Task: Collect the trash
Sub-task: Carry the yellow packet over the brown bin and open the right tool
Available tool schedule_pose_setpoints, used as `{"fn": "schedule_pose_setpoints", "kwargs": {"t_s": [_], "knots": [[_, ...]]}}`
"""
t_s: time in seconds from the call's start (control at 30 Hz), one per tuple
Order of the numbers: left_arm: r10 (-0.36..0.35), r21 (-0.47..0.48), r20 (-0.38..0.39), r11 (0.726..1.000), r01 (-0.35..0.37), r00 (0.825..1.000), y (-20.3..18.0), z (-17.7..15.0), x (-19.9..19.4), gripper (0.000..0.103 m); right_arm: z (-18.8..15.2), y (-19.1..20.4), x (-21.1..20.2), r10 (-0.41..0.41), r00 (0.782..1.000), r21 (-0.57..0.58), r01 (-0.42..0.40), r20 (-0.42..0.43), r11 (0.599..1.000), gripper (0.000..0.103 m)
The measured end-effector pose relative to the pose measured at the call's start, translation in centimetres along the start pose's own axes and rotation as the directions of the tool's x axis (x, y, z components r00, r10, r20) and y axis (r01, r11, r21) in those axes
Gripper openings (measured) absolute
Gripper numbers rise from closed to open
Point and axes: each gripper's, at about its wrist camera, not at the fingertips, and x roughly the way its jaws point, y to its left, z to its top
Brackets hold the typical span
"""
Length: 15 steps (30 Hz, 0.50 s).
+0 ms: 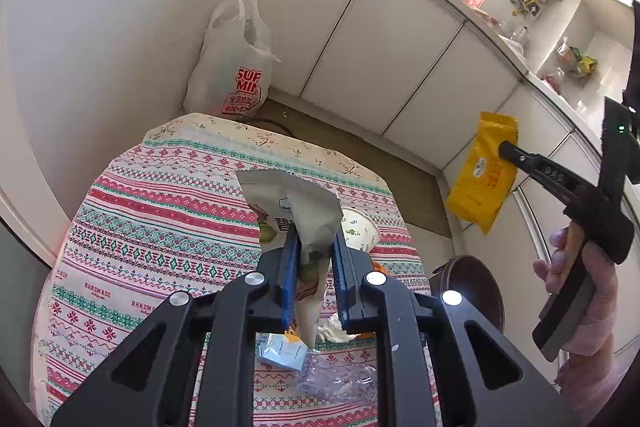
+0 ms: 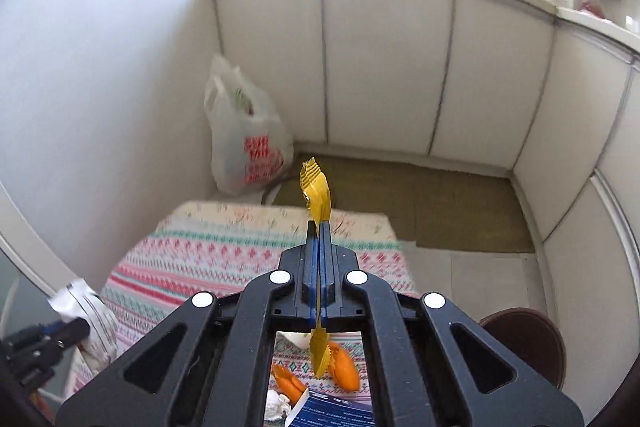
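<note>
two wrappers in hand, more litter left on the bench

we have the left hand-held gripper clamped on a pale snack pouch above the bench, and the right hand-held gripper pinched tight on a yellow wrapper, lifted clear. still lying on the cloth are orange peels, a crumpled tissue, a clear plastic scrap, a small foil packet and a paper cup. we judge the job well short of done; nothing in hand has reached the white plastic bag on the floor.
</note>
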Motion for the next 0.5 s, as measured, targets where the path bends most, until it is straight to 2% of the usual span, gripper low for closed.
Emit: {"fn": "schedule_pose_setpoints", "kwargs": {"t_s": [0.13,0.27,0.37,0.5], "knots": [[-0.004,0.014,0.009,1.0,0.004,1.0,-0.7,-0.3,-0.2,0.016,0.0,-2.4,-4.1,-0.073,0.992,0.045,0.068,0.099,0.997,0.0],[-0.004,0.044,0.011,0.999,0.004,1.0,-1.7,-0.7,-0.1,0.016,-1.2,-5.9,-7.4,-0.152,0.972,0.117,0.133,0.176,0.984,0.0],[-0.006,0.069,0.011,0.998,0.005,1.0,-2.5,-1.2,0.0,0.016,-3.0,-8.5,-8.7,-0.249,0.948,0.151,0.221,0.197,0.963,0.0],[-0.004,0.105,0.002,0.994,0.004,1.0,-3.7,-1.8,0.3,0.016,-6.1,-12.2,-8.9,-0.374,0.912,0.199,0.34,0.17,0.919,0.0]]}}
